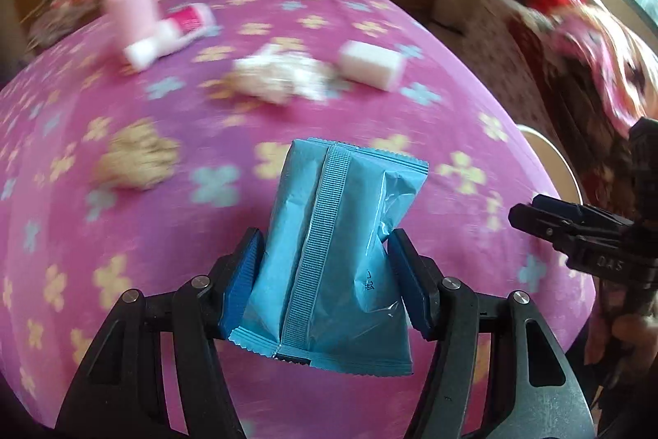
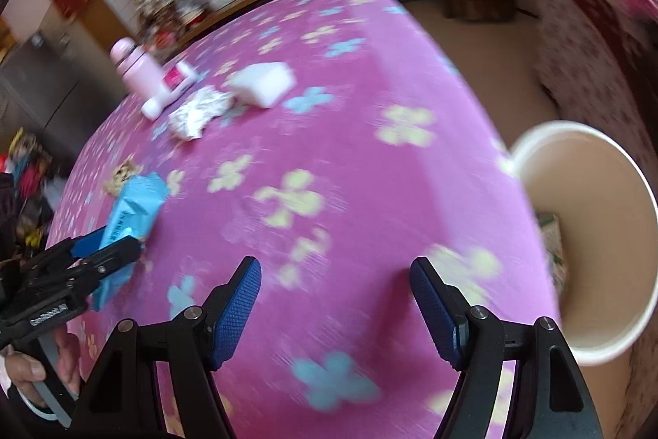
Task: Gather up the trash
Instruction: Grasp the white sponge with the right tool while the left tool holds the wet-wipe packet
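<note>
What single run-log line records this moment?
left claw: shut on blue packet | right claw: open, empty | white bin: beside table, right | table trash left: crumpled paper

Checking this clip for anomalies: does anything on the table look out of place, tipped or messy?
Yes. A crumpled white wrapper and a brownish crumpled wad lie loose on the pink flowered tablecloth. A white tube lies on its side beside the upright pink bottle. The blue packet is pinched in the left gripper.
</note>
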`<state>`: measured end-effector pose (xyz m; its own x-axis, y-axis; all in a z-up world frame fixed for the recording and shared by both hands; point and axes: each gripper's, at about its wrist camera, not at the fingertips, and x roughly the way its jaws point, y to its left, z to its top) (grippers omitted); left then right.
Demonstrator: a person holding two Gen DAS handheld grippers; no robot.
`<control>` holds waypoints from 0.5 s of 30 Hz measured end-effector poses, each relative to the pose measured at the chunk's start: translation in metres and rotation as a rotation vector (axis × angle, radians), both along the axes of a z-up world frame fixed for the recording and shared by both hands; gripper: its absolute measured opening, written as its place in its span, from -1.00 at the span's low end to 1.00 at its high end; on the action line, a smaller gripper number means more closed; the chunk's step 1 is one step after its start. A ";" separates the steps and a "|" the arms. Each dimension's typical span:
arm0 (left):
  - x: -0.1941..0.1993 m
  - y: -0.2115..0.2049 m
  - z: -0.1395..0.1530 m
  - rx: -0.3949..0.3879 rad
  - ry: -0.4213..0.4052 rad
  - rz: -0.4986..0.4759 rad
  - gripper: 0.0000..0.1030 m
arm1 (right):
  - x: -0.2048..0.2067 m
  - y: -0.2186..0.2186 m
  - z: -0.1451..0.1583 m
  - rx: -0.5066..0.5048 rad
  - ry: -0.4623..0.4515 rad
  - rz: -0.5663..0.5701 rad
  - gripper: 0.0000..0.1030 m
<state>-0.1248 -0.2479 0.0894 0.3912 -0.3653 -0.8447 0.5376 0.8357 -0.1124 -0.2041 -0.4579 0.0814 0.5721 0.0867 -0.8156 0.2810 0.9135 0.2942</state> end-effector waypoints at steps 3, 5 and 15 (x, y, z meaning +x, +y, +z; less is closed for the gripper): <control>0.009 0.030 0.005 -0.013 -0.013 0.054 0.19 | 0.033 0.015 0.003 -0.049 -0.009 0.055 0.41; 0.015 0.046 0.008 -0.023 -0.015 0.087 0.19 | 0.058 0.021 0.005 -0.085 -0.016 0.090 0.41; 0.031 0.062 0.009 -0.074 -0.007 0.107 0.19 | 0.174 0.016 0.003 -0.257 -0.006 0.146 0.41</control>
